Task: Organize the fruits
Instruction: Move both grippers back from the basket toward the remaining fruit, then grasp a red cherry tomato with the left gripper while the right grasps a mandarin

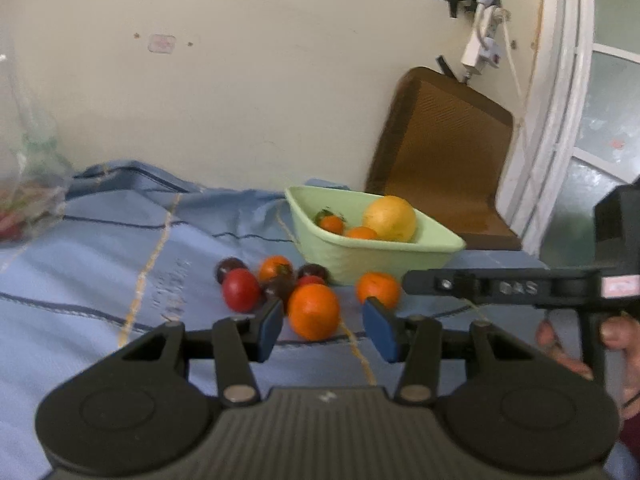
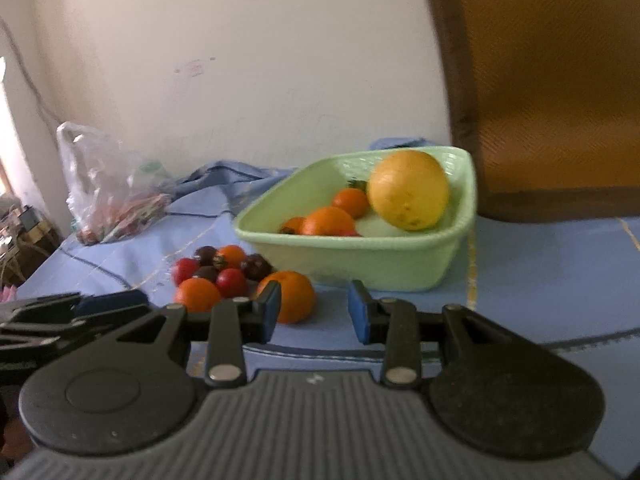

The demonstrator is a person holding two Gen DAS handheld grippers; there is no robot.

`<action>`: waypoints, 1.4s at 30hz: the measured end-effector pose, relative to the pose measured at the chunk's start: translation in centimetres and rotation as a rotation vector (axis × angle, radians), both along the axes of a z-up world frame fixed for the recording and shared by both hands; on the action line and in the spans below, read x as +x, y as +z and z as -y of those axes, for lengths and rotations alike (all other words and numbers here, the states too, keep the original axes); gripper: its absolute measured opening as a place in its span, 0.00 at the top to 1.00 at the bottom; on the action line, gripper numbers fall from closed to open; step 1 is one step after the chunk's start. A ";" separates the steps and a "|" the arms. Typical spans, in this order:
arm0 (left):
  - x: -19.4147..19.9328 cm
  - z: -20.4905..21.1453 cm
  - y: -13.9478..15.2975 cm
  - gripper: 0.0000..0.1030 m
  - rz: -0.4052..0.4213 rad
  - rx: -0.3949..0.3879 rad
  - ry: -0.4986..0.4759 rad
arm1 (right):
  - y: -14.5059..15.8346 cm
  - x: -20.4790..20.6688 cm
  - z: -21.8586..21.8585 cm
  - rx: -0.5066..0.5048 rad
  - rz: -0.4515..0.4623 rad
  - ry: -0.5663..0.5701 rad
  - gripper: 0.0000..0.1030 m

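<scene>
Cream wall behind, brown chair (image 2: 544, 92) at right, blue checked cloth (image 1: 100, 280) over the counter, clear plastic bag (image 2: 104, 196) far left by the wall. Pale green basket (image 2: 360, 264) sitting on the cloth, already holding a big yellow citrus (image 2: 408, 189), a couple of oranges and small tomatoes. Loose pile just beside the basket's front: red and dark cherry tomatoes (image 2: 230, 282), small orange ones, plus two larger oranges. Left claw (image 1: 323, 330) wide apart, empty, blue pads (image 1: 269, 330) framing the front orange (image 1: 314, 311) but not yet touching; fruit lies slightly ahead of the tips. Right claw (image 2: 314, 314) also spread and empty, hanging low near the other orange (image 2: 294, 296), which sits behind its left pad rather than between the two. Step in hand looks like pick of the front orange with the left. Best done by pushing forward until pads pass the widest part, staying low near the cloth, then closing gently and evenly; round smooth skin likely to squirt out if pinched off-centre. Worth approaching straight so as not to nudge the tomato cluster touching behind. Right claw close to the left one; better kept clear to avoid a clash. After lift, short carry to the basket, release over a free spot beside the citrus.
</scene>
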State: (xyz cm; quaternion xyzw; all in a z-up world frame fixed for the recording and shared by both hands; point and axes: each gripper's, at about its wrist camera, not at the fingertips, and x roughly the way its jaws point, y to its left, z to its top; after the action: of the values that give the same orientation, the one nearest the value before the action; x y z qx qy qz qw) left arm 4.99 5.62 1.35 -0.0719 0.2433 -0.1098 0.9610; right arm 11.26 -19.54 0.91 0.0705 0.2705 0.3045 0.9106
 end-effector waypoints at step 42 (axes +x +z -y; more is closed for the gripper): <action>0.5 -1.8 -2.1 0.67 -0.188 -0.218 -0.067 | -0.9 -5.6 -2.7 -0.213 0.119 0.135 0.61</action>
State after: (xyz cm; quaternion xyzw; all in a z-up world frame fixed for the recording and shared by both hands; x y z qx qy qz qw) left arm 5.52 7.46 -0.80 -0.1775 0.3212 -0.1605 0.9163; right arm 5.62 -16.83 0.05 -0.0628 0.2510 0.3383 0.9048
